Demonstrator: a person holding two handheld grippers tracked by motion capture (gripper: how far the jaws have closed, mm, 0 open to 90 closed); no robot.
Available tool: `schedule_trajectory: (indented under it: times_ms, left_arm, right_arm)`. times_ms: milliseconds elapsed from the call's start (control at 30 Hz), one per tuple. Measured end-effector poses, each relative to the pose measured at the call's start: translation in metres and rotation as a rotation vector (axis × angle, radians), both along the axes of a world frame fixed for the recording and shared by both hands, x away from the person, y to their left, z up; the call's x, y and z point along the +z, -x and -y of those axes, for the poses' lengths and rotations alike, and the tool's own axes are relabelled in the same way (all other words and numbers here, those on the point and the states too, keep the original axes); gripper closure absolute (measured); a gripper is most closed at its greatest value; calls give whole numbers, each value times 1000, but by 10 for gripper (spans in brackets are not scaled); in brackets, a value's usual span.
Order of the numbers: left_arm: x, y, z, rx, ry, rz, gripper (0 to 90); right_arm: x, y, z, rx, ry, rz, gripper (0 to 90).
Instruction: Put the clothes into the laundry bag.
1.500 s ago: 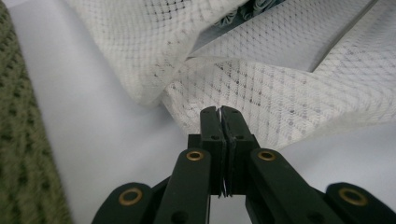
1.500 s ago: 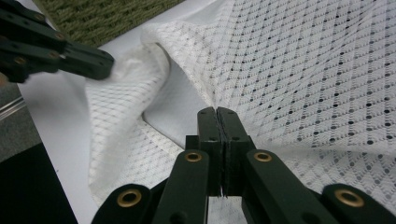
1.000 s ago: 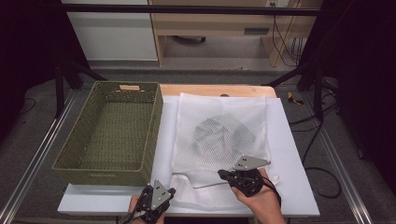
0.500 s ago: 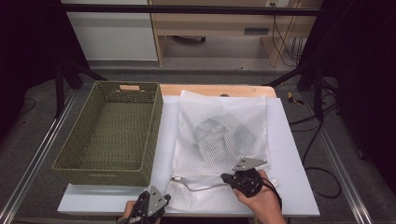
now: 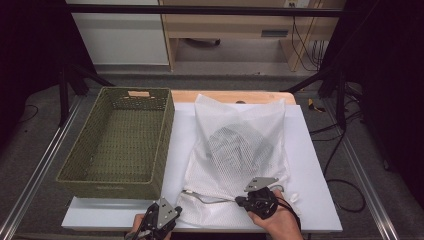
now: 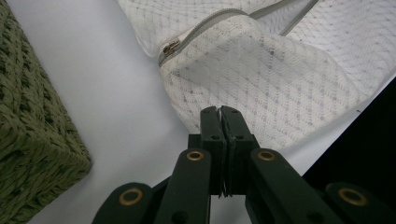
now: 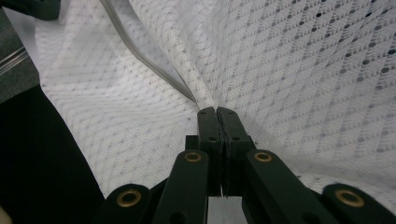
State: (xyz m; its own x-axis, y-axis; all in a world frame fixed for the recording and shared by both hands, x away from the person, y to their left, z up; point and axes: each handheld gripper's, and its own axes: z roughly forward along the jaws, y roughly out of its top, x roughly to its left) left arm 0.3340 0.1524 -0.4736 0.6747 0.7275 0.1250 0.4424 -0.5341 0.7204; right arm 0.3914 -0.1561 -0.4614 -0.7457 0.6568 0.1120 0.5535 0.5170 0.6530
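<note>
In the high view, a white mesh laundry bag (image 5: 239, 150) lies flat on the white desk (image 5: 310, 165) in the middle of the frame, a darker bundle of clothing showing through its upper half. A green woven basket (image 5: 120, 140) stands just beside it at left. The right hand-held gripper (image 5: 239, 201) sits at the bag's near edge in the lower middle, by the grey zipper (image 5: 207, 199); the left hand-held gripper (image 5: 172, 216) is at the lower left, at the bag's near corner.

In the left gripper view, the jaws of the left hand-held gripper (image 6: 220, 112) are pressed together on a thin fold of the mesh at the bag's corner; the zipper pull (image 6: 170, 47) lies at upper left, the basket's corner (image 6: 32, 140) at far left.

In the right gripper view, the right hand-held gripper (image 7: 217, 112) pinches the netting where the zipper tape (image 7: 154, 70) ends, cloth puckering toward the tips.

The bag looks light, soft and limp, so it will likely sag and its contents slide when lifted. The net is thin and could slip or snag; the stiffer zipper seam and hemmed corners seem the safest holds.
</note>
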Motion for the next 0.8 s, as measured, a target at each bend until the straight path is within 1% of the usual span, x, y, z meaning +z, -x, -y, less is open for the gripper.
schedule_trajectory:
  times_ms: [100,300,333,400,467,533,567,600,667,733,767,800]
  left_arm:
    - [0,0,0,0,2,1,889]
    - [0,0,0,1,8,2,887]
    - [0,1,1,4,15,3,887]
    - [1,1,0,1,11,2,886]
    - [2,2,0,5,21,7,885]
    - [3,3,-1,1,17,12,878]
    - [3,3,-1,4,23,18,872]
    - [3,3,-1,5,23,22,862]
    - [4,4,-1,9,26,34,814]
    - [6,3,-2,17,43,50,736]
    - [6,3,-1,19,61,55,698]
    - [7,3,-1,19,68,59,669]
  right_arm:
    - [-3,-2,1,-6,-1,-11,894]
    - [-6,-3,2,-9,-2,-15,891]
    - [-7,-3,3,-7,-5,-16,891]
    - [-7,-4,3,-3,-3,-19,890]
    - [-8,-3,3,-2,5,-18,890]
    - [-8,-3,4,7,3,-13,885]
    - [-8,-4,4,9,5,-11,878]
    - [-8,-4,4,11,5,-10,869]
    - [-8,-3,5,11,6,-2,837]
    - [-7,-3,4,8,-2,1,778]
    - [-6,-2,5,9,-4,10,743]
    - [-4,-2,5,6,-11,18,706]
